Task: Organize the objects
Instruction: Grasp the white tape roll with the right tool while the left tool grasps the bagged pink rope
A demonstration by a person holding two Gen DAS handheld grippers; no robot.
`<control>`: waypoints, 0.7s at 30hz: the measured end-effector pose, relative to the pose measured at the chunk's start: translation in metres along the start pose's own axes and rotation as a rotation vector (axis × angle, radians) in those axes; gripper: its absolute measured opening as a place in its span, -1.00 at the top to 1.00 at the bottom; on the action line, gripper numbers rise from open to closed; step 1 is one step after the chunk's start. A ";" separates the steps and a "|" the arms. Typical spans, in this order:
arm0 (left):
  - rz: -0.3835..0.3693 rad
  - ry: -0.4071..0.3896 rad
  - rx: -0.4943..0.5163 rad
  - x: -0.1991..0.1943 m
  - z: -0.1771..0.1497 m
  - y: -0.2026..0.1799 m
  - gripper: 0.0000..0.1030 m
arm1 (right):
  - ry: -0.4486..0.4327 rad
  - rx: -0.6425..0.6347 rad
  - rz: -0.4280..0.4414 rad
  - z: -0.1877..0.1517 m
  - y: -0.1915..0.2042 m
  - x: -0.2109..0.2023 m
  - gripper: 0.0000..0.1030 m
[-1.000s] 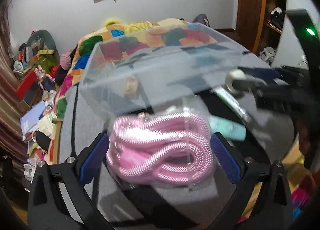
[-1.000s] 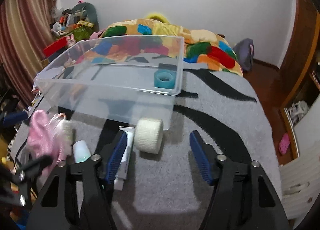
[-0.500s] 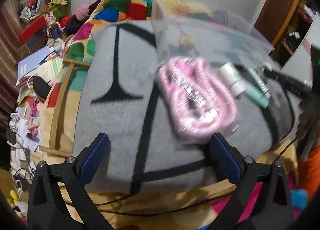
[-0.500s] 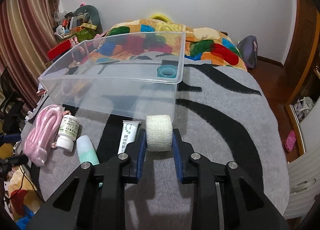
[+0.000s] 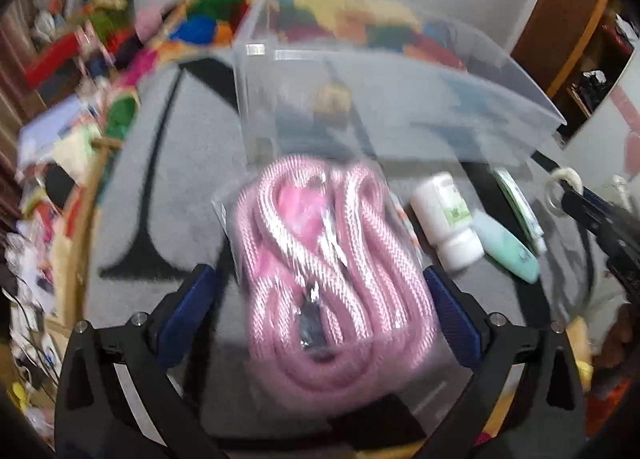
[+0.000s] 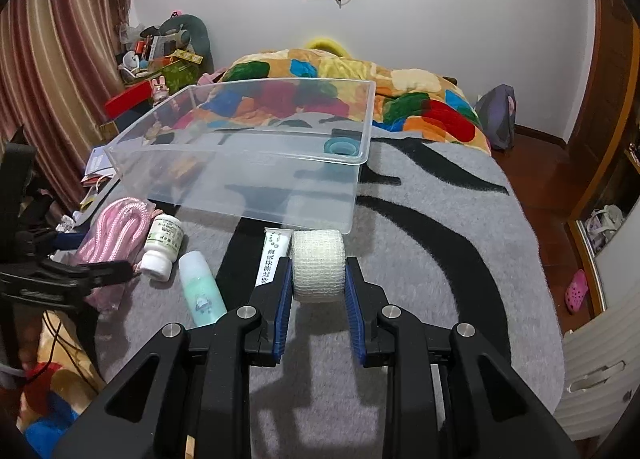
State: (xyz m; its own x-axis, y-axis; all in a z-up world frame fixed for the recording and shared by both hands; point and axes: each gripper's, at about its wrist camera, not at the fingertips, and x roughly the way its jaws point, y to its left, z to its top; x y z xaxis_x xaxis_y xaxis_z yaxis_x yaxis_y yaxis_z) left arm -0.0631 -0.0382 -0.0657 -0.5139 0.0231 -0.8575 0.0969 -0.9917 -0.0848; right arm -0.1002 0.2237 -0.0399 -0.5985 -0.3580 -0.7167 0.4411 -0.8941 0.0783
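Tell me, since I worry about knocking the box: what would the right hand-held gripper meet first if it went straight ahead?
The right hand-held gripper, shut on the gauze roll, points at the clear plastic box. Its near wall stands just beyond the roll, so the roll would probably strike that wall first; depth is uncertain.

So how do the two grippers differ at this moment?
The right gripper is shut on the white bandage roll; the left gripper is open, its fingers either side of the bagged pink rope. The right view is sharp, the left blurred. Both sit low over the grey blanket, before the clear bin.
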 end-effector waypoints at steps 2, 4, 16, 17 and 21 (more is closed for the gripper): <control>0.012 -0.019 -0.001 0.001 -0.002 -0.002 -0.94 | 0.003 0.007 0.006 0.000 0.000 0.000 0.56; 0.019 -0.042 0.005 -0.001 -0.003 -0.003 -0.65 | 0.008 0.013 0.006 0.000 -0.001 0.002 0.56; -0.018 -0.110 -0.018 -0.034 -0.016 0.018 -0.22 | -0.008 0.015 0.015 0.001 0.002 -0.007 0.56; -0.022 -0.121 -0.016 -0.040 -0.017 0.018 -0.22 | -0.012 0.013 0.018 0.002 0.003 -0.008 0.56; -0.041 -0.157 0.013 -0.060 -0.011 0.014 0.67 | -0.035 0.005 0.025 0.008 0.009 -0.014 0.56</control>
State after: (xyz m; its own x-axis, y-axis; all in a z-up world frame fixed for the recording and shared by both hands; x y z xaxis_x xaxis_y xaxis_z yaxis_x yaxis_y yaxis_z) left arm -0.0213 -0.0522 -0.0214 -0.6443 0.0445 -0.7635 0.0626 -0.9919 -0.1107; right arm -0.0929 0.2185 -0.0236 -0.6104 -0.3898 -0.6895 0.4534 -0.8857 0.0994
